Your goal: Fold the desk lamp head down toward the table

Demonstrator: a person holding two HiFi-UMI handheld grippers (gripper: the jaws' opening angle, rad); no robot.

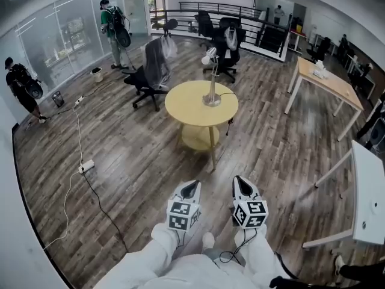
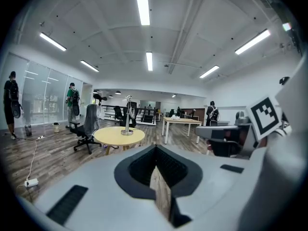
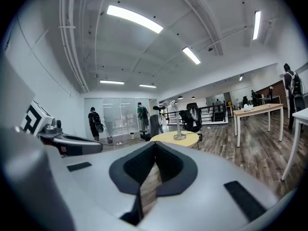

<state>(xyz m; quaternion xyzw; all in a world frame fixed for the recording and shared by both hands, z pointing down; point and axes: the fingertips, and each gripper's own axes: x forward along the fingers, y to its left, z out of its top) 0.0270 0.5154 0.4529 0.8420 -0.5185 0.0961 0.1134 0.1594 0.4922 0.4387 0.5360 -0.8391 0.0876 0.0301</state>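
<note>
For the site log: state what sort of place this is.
Probably an open-plan office: wheeled office chairs, a long desk, glass partition walls and ceiling strip lights.

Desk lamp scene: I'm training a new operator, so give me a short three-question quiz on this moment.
1. True or false: the desk lamp stands on the round yellow table.
2. The left gripper and right gripper are: A) both shut and empty; B) both open; C) shut on the lamp.
3. Is either gripper touching the table?
Key: 1 true; 2 A; 3 no, both are well short of it, above the wood floor.
</note>
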